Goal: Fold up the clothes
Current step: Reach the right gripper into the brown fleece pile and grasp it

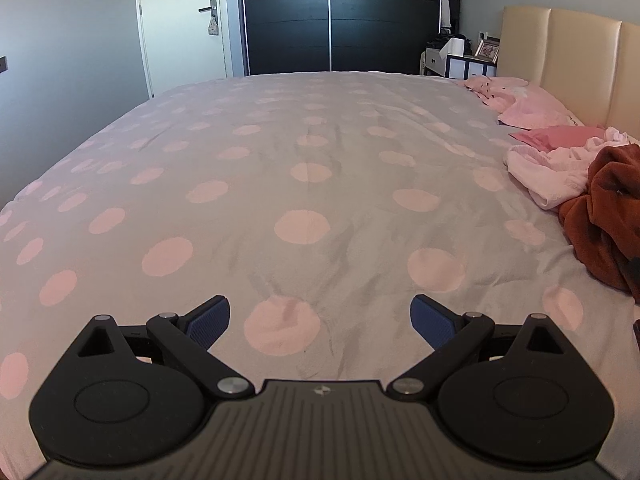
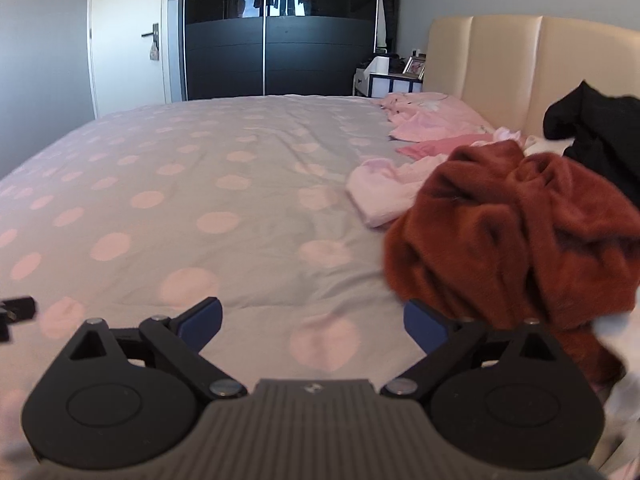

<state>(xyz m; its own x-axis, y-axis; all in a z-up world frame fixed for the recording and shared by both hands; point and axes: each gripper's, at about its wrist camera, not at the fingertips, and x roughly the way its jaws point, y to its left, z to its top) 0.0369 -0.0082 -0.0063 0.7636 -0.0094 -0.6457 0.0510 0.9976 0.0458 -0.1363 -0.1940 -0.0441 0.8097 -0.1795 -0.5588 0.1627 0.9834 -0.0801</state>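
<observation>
A rust-brown fleece garment (image 2: pixel 516 232) lies crumpled on the right side of the bed, just beyond my right gripper's right finger. The same garment (image 1: pixel 608 220) shows at the right edge of the left wrist view. A pale pink garment (image 2: pixel 384 192) lies behind it, and a black one (image 2: pixel 600 140) sits by the headboard. My right gripper (image 2: pixel 312 322) is open over the duvet with nothing between its fingers. My left gripper (image 1: pixel 320 320) is open too, above a pink dot of the grey dotted duvet (image 1: pixel 280 168), and holds nothing.
Pink pillows (image 1: pixel 524 106) rest against a cream padded headboard (image 2: pixel 500 64) at the right. A dark wardrobe (image 1: pixel 340 20), a white door (image 1: pixel 180 20) and a bedside table (image 2: pixel 388 80) stand beyond the bed. A small black part (image 2: pixel 16 312) pokes in at the left edge.
</observation>
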